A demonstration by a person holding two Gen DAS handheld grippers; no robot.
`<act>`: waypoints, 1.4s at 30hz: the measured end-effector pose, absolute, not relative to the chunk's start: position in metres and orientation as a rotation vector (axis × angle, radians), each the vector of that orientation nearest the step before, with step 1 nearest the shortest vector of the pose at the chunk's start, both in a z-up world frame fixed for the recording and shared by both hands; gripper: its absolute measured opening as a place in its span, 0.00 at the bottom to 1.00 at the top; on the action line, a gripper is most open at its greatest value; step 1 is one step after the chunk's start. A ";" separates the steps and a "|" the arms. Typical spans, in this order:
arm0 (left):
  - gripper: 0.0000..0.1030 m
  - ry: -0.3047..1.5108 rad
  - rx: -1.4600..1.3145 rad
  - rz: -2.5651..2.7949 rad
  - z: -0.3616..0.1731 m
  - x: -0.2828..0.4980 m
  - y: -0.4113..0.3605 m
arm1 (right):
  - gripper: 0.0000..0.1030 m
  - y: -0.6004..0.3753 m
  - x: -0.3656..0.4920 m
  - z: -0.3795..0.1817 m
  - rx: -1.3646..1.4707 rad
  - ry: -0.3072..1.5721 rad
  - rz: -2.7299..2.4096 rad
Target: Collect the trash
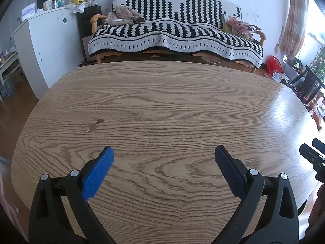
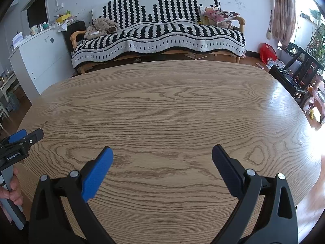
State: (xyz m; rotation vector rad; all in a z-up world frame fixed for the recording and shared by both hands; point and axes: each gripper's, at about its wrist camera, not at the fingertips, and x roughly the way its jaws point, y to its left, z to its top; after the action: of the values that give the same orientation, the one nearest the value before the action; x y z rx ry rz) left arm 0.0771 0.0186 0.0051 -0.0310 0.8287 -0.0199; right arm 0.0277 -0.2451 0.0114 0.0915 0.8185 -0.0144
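A wooden oval table (image 1: 162, 105) fills both views. A small brown scrap or stain (image 1: 95, 124) lies on it, ahead and left of my left gripper (image 1: 164, 152), which stands open above the near part of the table with nothing between its fingers. My right gripper (image 2: 162, 152) is open too, over the table (image 2: 172, 101), and holds nothing. The right gripper's tip (image 1: 312, 154) shows at the right edge of the left wrist view. The left gripper (image 2: 18, 142) shows at the left edge of the right wrist view, held by a hand (image 2: 14, 187).
Behind the table stands a sofa (image 1: 174, 34) under a black-and-white blanket, with clothes and cushions on it. A white cabinet (image 1: 46, 40) is at the left. A red bag (image 1: 273, 64), black chairs (image 2: 300, 71) and a curtain (image 2: 283, 12) are at the right.
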 end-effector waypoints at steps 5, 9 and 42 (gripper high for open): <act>0.94 0.830 -0.029 -0.022 0.005 0.077 0.019 | 0.92 -0.246 0.027 0.012 0.092 0.813 -0.014; 0.94 0.831 -0.026 -0.024 0.005 0.077 0.018 | 0.92 -0.245 0.026 0.013 0.093 0.813 -0.014; 0.94 0.844 -0.027 -0.007 0.003 0.074 0.019 | 0.92 -0.247 0.027 0.011 0.092 0.816 -0.013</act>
State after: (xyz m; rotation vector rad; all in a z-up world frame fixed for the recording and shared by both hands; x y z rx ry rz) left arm 0.0744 0.0191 0.0029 -0.0275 0.8445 -0.0071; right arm 0.0272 -0.2474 0.0108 0.0915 0.8156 -0.0127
